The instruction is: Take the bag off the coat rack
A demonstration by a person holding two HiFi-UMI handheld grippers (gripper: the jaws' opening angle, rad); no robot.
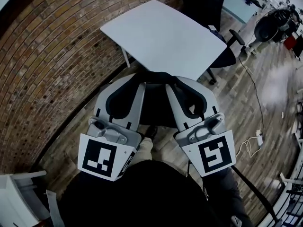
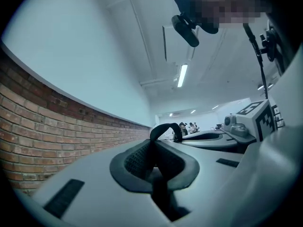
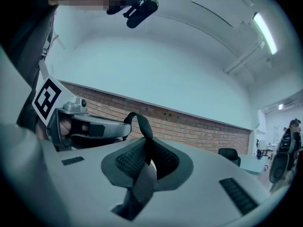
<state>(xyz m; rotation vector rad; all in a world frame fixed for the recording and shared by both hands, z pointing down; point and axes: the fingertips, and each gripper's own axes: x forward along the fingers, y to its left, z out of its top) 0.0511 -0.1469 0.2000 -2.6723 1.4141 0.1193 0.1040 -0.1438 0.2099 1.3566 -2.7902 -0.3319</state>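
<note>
A black bag (image 1: 155, 105) hangs between my two grippers in the head view, over the wooden floor. In the left gripper view, my left gripper (image 2: 154, 161) is shut on a black strap (image 2: 164, 128) that loops up out of the ribbed pads. My right gripper (image 3: 147, 160) is also shut on a black strap (image 3: 138, 121), whose webbing runs down between the jaws. Seen from the head view, the left gripper (image 1: 120, 102) and right gripper (image 1: 191, 103) stand side by side, close together. No coat rack shows in any view.
A white table (image 1: 161, 34) stands just ahead against a curved brick wall (image 1: 52, 56). Behind it are black office chairs (image 1: 203, 4). A white cable and plug (image 1: 253, 143) lie on the floor at right. A white piece of furniture (image 1: 16, 197) sits at lower left.
</note>
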